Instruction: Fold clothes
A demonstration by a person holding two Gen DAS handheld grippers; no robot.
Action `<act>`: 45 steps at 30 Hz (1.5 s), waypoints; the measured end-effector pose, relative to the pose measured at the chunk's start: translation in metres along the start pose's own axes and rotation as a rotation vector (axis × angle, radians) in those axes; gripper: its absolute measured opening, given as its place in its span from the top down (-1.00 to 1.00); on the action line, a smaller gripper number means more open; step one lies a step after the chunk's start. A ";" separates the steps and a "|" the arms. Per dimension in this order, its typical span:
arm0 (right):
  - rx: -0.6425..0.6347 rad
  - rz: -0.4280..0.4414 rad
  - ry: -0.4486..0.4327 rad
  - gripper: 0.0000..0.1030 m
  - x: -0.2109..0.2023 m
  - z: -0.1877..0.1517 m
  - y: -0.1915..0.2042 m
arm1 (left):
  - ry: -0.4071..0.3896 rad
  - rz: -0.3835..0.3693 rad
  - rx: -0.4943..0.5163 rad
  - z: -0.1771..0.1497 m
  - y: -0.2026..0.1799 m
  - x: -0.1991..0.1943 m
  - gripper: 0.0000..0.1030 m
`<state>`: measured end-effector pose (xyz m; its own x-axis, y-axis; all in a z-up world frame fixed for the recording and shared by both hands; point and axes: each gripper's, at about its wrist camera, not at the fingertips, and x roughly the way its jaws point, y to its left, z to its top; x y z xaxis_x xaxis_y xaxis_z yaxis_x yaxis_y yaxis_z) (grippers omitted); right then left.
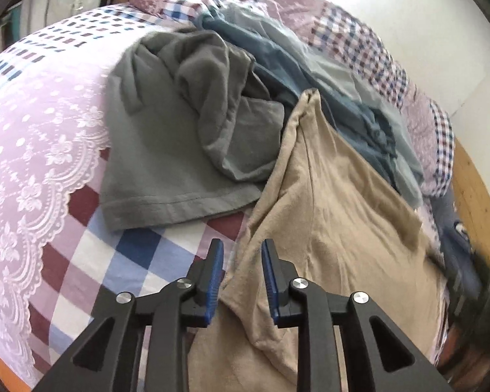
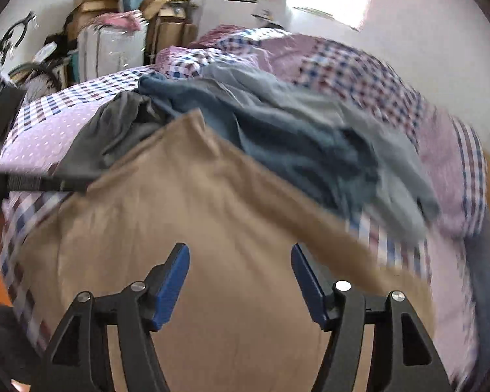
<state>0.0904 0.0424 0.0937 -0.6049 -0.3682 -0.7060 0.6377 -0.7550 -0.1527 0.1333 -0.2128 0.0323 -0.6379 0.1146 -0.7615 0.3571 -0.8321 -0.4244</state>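
Observation:
A tan garment (image 1: 336, 228) lies spread on the bed, its far corner resting on the clothes pile; it also fills the near part of the right wrist view (image 2: 212, 228). A grey garment (image 1: 179, 130) lies crumpled to its left, and blue clothes (image 1: 310, 75) are piled behind. My left gripper (image 1: 241, 254) is open and empty, just above the tan garment's left edge. My right gripper (image 2: 240, 258) is wide open and empty above the tan garment's middle.
The bed has a checked sheet (image 1: 121, 261) with a lace-edged pink cover (image 1: 26, 150) on the left. A checked quilt (image 2: 359, 72) is bunched at the back. Boxes and bags (image 2: 114, 26) stand beyond the bed. A wooden floor (image 1: 473, 196) shows at the right.

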 end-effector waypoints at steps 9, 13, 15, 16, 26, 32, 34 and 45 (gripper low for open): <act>0.302 -0.036 -0.002 -0.33 -0.016 -0.061 -0.029 | -0.097 -0.016 0.001 -0.014 -0.012 -0.024 0.06; 0.351 -0.116 -0.008 -0.34 -0.023 -0.062 -0.041 | -0.122 0.018 0.033 -0.028 -0.027 -0.026 0.06; 0.370 -0.130 -0.017 -0.38 -0.030 -0.061 -0.048 | -0.144 0.039 0.056 -0.034 -0.036 -0.027 0.06; 0.374 -0.136 -0.020 -0.46 -0.031 -0.059 -0.050 | -0.168 0.053 0.078 -0.036 -0.044 -0.030 0.06; 0.424 -0.145 -0.039 -0.61 -0.031 -0.053 -0.082 | -0.227 0.003 0.177 -0.061 -0.121 -0.022 -0.22; 0.445 -0.142 -0.018 -0.64 -0.021 -0.056 -0.100 | -0.173 0.018 0.308 -0.078 -0.159 0.007 -0.22; 0.451 -0.141 -0.012 -0.64 -0.018 -0.057 -0.106 | -0.154 0.036 0.347 -0.081 -0.167 0.014 -0.22; 0.365 -0.184 0.049 -0.71 0.000 -0.065 -0.128 | -0.113 0.019 0.549 -0.074 -0.198 0.045 -0.36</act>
<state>0.0401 0.1742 0.0679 -0.6639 -0.1897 -0.7233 0.3047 -0.9520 -0.0300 0.0839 -0.0028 0.0459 -0.7149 0.0634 -0.6963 -0.0192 -0.9973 -0.0712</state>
